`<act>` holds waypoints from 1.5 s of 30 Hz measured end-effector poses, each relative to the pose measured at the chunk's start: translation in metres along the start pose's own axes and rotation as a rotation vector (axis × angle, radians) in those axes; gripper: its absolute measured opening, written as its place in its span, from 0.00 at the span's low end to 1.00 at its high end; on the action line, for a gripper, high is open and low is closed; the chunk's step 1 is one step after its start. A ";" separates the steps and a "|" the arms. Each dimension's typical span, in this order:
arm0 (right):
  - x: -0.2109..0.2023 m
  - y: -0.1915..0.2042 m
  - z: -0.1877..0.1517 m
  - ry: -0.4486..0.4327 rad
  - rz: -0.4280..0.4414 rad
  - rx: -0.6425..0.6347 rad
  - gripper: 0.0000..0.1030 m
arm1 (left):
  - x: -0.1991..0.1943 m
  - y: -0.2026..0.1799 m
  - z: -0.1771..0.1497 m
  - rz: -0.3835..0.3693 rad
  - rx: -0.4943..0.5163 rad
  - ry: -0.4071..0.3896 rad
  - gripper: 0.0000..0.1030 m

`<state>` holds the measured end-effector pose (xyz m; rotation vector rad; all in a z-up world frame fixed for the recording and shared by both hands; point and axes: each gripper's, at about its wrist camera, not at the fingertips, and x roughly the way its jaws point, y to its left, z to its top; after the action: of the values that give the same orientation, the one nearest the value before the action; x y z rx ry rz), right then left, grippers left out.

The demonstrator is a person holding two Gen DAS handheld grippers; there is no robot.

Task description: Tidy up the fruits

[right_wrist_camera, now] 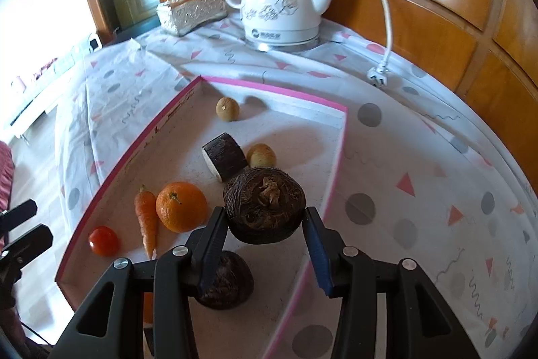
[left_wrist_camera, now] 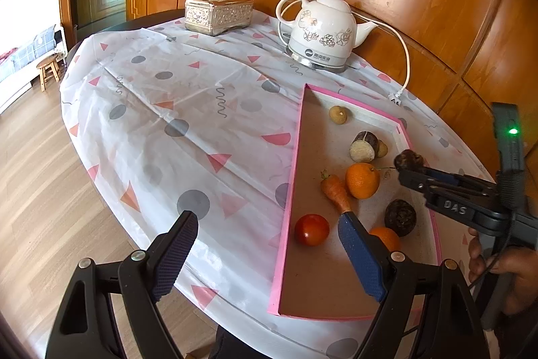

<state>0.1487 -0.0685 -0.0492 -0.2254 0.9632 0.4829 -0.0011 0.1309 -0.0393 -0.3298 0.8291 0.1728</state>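
Observation:
A pink-rimmed tray [left_wrist_camera: 292, 177] [right_wrist_camera: 127, 157] lies on the table and holds a tomato [left_wrist_camera: 311, 229] [right_wrist_camera: 104, 241], a carrot [left_wrist_camera: 336, 192] [right_wrist_camera: 147, 217], an orange [left_wrist_camera: 362, 180] [right_wrist_camera: 181, 206], a second orange [left_wrist_camera: 386, 237], a cut dark root piece [left_wrist_camera: 364, 146] [right_wrist_camera: 226, 161], small tan fruits [left_wrist_camera: 338, 114] [right_wrist_camera: 227, 109] and a dark hairy corm [left_wrist_camera: 400, 217] [right_wrist_camera: 224, 281]. My right gripper [right_wrist_camera: 265, 224] [left_wrist_camera: 408, 169] is shut on another dark hairy corm [right_wrist_camera: 265, 207] [left_wrist_camera: 408, 158], held above the tray. My left gripper [left_wrist_camera: 269, 253] is open and empty at the tray's near left rim.
A white electric kettle [left_wrist_camera: 322, 32] [right_wrist_camera: 279, 2] with its cord and loose plug [left_wrist_camera: 396, 98] [right_wrist_camera: 376, 74] stands behind the tray. A silver tissue box [left_wrist_camera: 218, 12] [right_wrist_camera: 191, 10] sits at the far edge. A wood-panelled wall curves behind the round table.

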 end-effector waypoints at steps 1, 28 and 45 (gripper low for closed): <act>0.004 0.002 0.001 0.011 -0.001 -0.007 0.45 | 0.001 0.000 0.000 0.001 -0.001 0.001 0.83; -0.012 0.007 -0.012 -0.034 -0.020 0.044 0.55 | -0.007 -0.004 -0.002 0.008 0.007 -0.015 0.90; -0.090 0.003 -0.095 -0.194 -0.192 0.292 0.57 | -0.064 -0.052 -0.008 0.005 0.178 -0.214 1.00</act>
<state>0.0346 -0.1294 -0.0278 -0.0057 0.8011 0.1795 -0.0349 0.0781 0.0151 -0.1391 0.6282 0.1350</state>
